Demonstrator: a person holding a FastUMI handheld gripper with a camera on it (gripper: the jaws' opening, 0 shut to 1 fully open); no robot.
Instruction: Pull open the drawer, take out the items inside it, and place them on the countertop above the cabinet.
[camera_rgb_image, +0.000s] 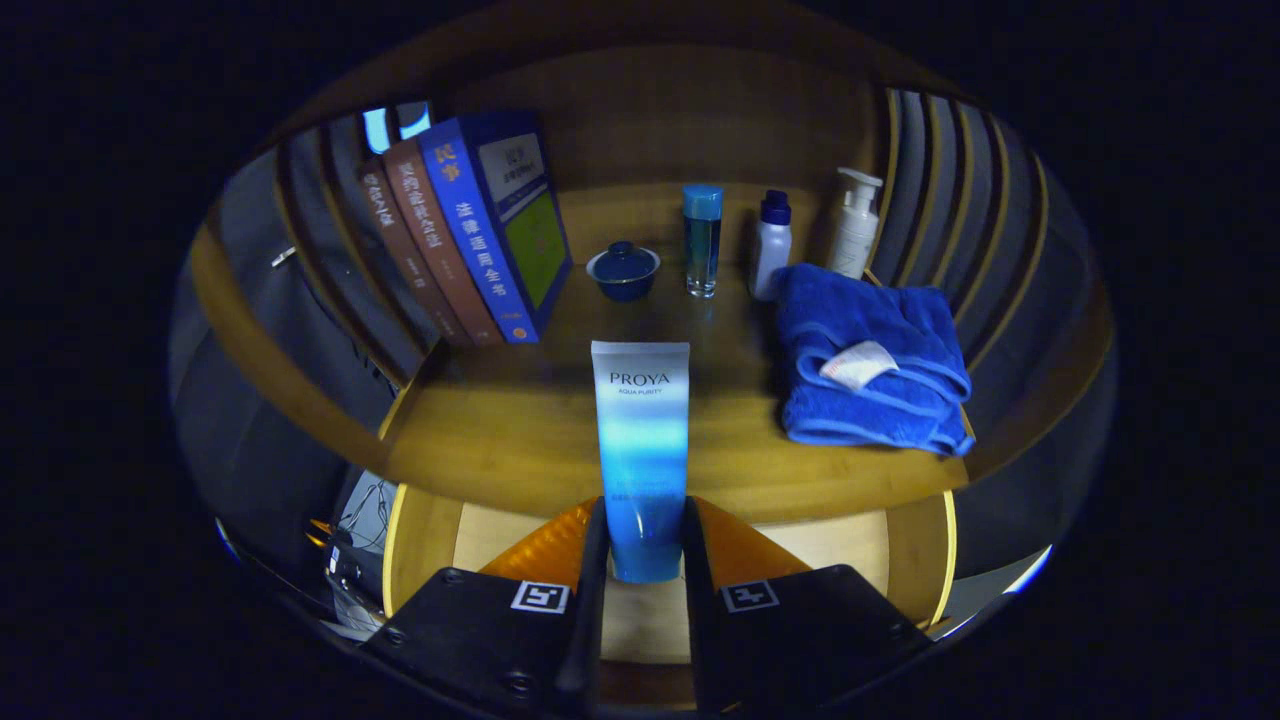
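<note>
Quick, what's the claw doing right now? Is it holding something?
Claw: closed on the blue and white tube, both fingers pressing its lower end, held above the open drawer at the countertop edge.

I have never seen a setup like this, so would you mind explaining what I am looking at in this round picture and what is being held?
This is the view from a fisheye camera riding on a handheld two-finger gripper that a person carries; it looks forward along the fingers, seen below. Both fingers press on a blue-and-white plastic tube, held upright, cap end down. Below it lies the open wooden drawer; beyond it is the wooden countertop. On that stand a row of leaning books, a small dark blue lidded bowl, a clear bottle with a blue cap, a white bottle with a dark blue cap, a white pump bottle and a folded blue towel.
</note>
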